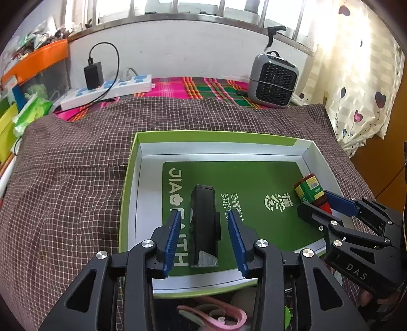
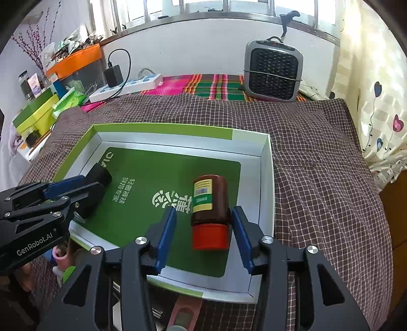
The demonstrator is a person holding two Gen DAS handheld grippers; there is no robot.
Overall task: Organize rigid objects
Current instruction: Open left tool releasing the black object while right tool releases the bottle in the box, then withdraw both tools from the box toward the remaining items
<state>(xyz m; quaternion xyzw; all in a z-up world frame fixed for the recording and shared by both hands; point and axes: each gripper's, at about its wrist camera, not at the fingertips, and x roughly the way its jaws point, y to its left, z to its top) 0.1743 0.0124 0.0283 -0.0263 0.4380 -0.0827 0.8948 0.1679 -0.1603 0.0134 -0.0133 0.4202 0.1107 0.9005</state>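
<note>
You've got strong daylight from window (image 1: 203,7) at top, panes blown out white. Curtain (image 2: 376,107) on right glares, washed pale. Box (image 1: 142,203) interior evenly lit, shadows soft and short. Heavy fisheye bend plus dark vignette in corners of both views. Centre sharp; near edge soft.

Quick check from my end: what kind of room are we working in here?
Most likely a bedroom at home. The green box sits on a checked quilt that looks like bedding, a small fan heater and a power strip sit under a barred window, and a heart-print curtain hangs alongside.
</note>
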